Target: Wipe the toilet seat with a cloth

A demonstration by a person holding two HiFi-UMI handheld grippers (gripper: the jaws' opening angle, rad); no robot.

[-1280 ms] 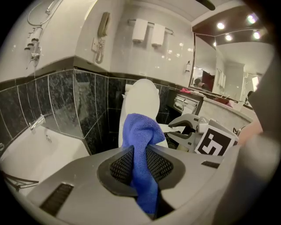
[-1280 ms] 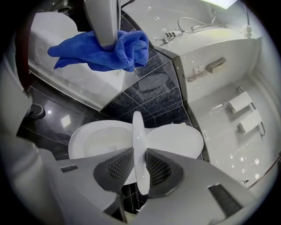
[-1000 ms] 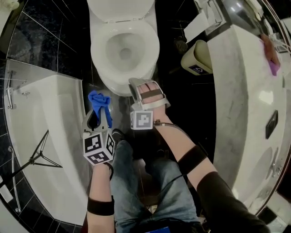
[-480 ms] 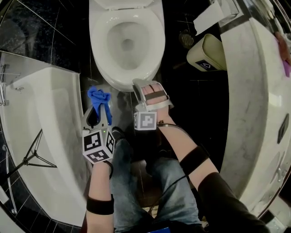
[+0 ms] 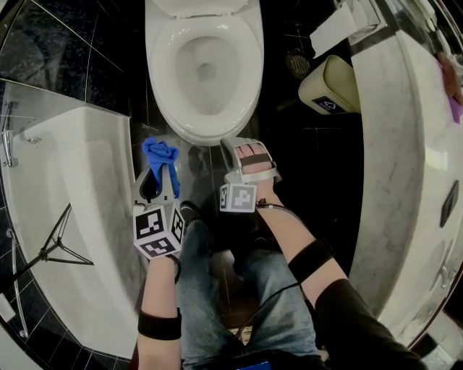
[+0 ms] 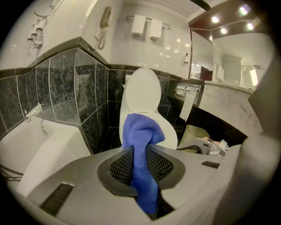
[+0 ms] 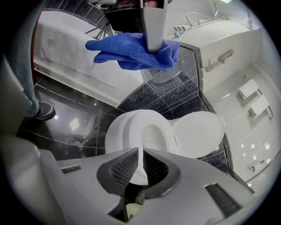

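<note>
The white toilet stands at the top of the head view with its lid (image 5: 195,6) up and its seat (image 5: 249,72) down. My left gripper (image 5: 160,168) is to the left of the bowl's front, shut on a blue cloth (image 5: 160,154) that bunches above the fingertips. In the left gripper view the cloth (image 6: 140,132) hangs down between the pads of the left gripper (image 6: 139,151). My right gripper (image 5: 233,144) is at the seat's front edge. Its jaws have just been closing, and in the right gripper view a white sliver of the seat (image 7: 127,132) sits between the pads of the right gripper (image 7: 141,151).
A white bathtub (image 5: 79,181) with a tripod (image 5: 58,249) in it fills the left. A beige waste bin (image 5: 329,87) and a marble vanity counter (image 5: 405,144) are on the right. The person's jeans (image 5: 210,289) and shoe (image 5: 189,211) are on the dark tiled floor.
My right gripper has come down to the seat's front edge and its jaws have narrowed. The left gripper has sunk a little with the cloth still in it.
</note>
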